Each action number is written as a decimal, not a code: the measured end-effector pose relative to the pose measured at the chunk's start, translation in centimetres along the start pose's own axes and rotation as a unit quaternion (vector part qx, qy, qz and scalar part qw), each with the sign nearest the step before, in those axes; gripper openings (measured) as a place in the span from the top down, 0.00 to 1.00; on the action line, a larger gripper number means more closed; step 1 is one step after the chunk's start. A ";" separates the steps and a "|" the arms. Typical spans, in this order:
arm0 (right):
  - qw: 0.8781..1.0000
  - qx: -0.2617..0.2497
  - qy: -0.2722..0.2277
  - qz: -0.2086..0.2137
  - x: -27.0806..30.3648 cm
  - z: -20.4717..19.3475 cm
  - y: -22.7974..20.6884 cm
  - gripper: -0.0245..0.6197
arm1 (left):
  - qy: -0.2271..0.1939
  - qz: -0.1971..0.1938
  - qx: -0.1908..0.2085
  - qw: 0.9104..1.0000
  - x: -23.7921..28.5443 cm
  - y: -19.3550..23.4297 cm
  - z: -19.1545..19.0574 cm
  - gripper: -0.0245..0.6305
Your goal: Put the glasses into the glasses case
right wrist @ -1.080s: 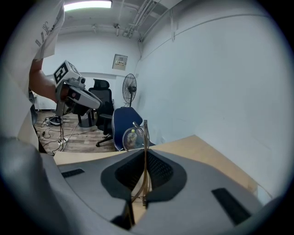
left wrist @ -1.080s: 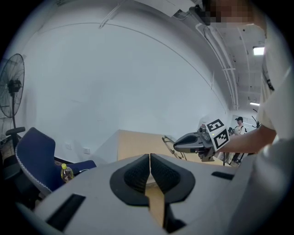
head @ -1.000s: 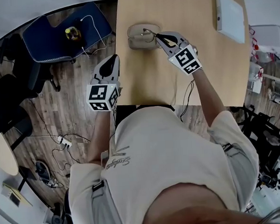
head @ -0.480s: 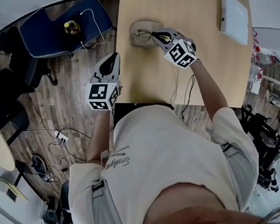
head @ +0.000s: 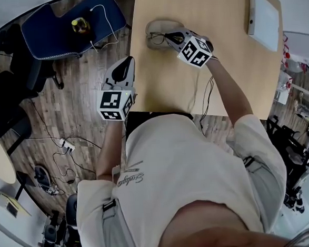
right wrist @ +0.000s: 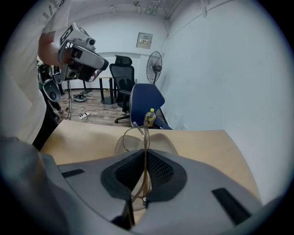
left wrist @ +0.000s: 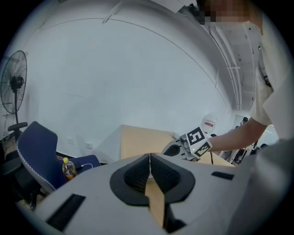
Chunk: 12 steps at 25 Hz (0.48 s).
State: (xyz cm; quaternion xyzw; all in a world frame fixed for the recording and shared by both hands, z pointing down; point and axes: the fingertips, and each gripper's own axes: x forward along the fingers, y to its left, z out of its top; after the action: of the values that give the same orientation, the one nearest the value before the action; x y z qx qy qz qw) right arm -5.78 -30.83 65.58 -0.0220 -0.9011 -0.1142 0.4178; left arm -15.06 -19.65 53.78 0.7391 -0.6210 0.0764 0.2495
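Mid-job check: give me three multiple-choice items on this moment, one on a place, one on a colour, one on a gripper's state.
1. Where are the glasses?
A. On the floor.
B. At the glasses case on the table.
C. On a shelf.

2. What colour is the chair that bears the bottle?
A. Blue.
B. Red.
C. White.

3. How is the right gripper?
A. Open and empty.
B. Shut on nothing.
C. Shut on the glasses.

Answers:
1 B: the head view shows the frame at the case on the tabletop.
2 A: the seat is dark blue in the head view.
3 C: the right gripper view shows its jaws closed on a temple arm.
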 end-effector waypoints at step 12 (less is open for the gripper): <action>0.998 -0.028 0.045 0.044 2.7 -1.8 1.0 0.95 | 0.001 0.011 -0.002 1.000 -0.5 0.4 -0.3 0.94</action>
State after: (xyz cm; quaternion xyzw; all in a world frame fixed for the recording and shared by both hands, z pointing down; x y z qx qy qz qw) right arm -6.03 -30.38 68.93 -0.0684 -0.8761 -0.1213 0.4615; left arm -15.54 -19.09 53.93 0.7315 -0.6292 0.0788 0.2505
